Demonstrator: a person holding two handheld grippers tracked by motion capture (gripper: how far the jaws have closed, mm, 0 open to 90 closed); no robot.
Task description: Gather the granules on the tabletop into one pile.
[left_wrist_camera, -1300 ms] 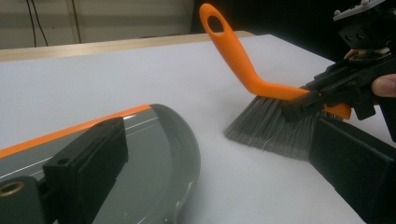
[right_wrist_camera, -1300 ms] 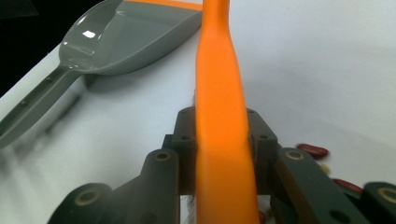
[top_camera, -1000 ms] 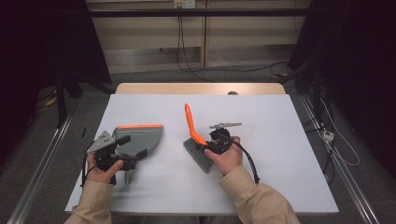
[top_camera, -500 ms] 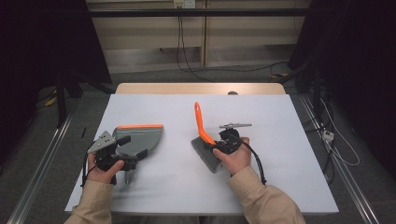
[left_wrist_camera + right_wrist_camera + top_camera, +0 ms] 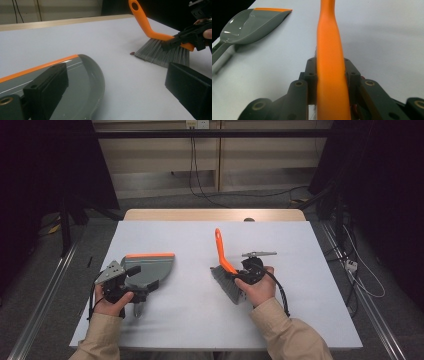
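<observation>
Right tongs [image 5: 240,272] clamped on brush [image 5: 226,270] handle; left tongs [image 5: 134,287] grip the dustpan [image 5: 150,267], bristles touching surface [image 5: 200,320].

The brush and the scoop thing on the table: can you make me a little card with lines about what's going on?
brush: grey-bristled hand brush with an orange plastic handle, bristles on the table
right tool: shut on the brush handle
dustpan: grey plastic dustpan with an orange front lip, lying flat
left tool: at the dustpan's handle end; grip unclear
crumb: small dark red speck beside the bristles
surface: white table
gap: brush and dustpan apart
</observation>
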